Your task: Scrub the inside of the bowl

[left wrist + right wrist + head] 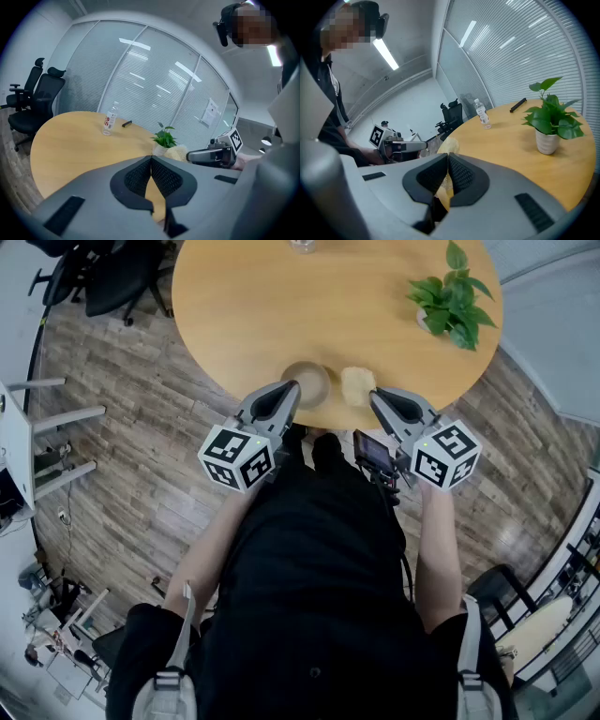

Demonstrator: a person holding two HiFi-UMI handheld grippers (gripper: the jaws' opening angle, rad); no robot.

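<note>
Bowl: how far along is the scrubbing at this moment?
Nothing looks done yet. The bowl sits at the table's near edge with the pale scrubber beside it, neither held. In hand: the left gripper and right gripper hover just short of them, both shut and empty. Left: grasp the scrubber, steady the bowl, scrub its inside.

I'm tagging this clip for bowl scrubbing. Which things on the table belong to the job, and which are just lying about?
For the job: bowl; sponge.

Lying about: potted plant; water bottle; black pen.
</note>
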